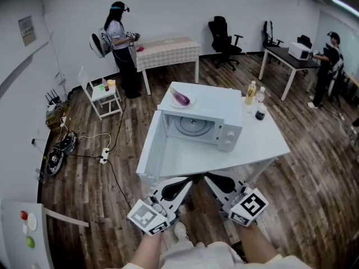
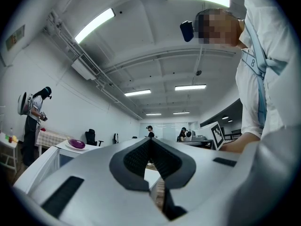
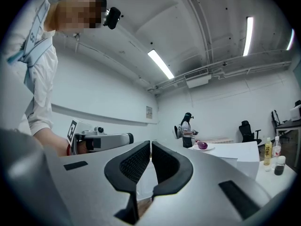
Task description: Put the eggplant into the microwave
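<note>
Two closed, empty pairs of jaws: head view, left gripper [image 1: 185, 182] and right gripper [image 1: 210, 178] lower centre, eggplant [image 1: 180, 97] on plate [image 1: 192, 101] atop open microwave [image 1: 225, 134]; left, then right gripper view, jaws meet, so reaching unopened could knock it off.

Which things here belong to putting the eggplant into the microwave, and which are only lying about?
For the job: eggplant, its plate, open microwave, left gripper and right gripper (both jaws shut, empty).
Lying about: yellow bottle, clear bottle, small dark bottle, power strip on the floor.
</note>
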{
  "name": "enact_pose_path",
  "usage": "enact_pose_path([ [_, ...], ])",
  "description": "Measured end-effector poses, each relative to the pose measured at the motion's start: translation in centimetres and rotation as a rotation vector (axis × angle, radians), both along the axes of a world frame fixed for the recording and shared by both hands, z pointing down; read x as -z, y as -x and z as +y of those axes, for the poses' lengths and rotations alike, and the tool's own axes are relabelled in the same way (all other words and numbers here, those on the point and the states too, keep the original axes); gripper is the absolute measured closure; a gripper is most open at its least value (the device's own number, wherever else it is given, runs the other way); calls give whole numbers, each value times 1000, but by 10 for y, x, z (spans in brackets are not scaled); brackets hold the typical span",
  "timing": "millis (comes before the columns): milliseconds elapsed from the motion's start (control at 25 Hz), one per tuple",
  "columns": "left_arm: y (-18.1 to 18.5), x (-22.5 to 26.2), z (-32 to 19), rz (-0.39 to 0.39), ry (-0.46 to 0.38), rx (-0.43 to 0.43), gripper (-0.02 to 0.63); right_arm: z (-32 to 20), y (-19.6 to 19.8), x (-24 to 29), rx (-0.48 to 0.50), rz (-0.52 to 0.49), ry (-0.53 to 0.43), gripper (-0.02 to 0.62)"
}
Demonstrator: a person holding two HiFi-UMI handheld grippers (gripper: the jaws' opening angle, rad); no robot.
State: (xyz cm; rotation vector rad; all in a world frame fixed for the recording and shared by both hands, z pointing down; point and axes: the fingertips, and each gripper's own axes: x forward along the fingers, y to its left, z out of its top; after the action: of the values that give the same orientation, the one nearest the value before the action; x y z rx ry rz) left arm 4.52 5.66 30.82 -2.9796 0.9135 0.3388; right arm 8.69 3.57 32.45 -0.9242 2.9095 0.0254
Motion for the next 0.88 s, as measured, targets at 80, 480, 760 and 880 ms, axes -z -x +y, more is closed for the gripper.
enact_pose_path([
  [80,6,4,-17,6,-2,5,604,-16,2,4,-8,5,-1,561],
  [480,41,27,-93,24,-29,10,604,-91,37,26,-11,33,-41,560],
  [760,71,34,-131,31,-27,9,604,-132,64,31,-15,67,-61,561],
  [880,83,41,-143,52,-36,17,604,-148,73,31,-11,95,-65,560],
])
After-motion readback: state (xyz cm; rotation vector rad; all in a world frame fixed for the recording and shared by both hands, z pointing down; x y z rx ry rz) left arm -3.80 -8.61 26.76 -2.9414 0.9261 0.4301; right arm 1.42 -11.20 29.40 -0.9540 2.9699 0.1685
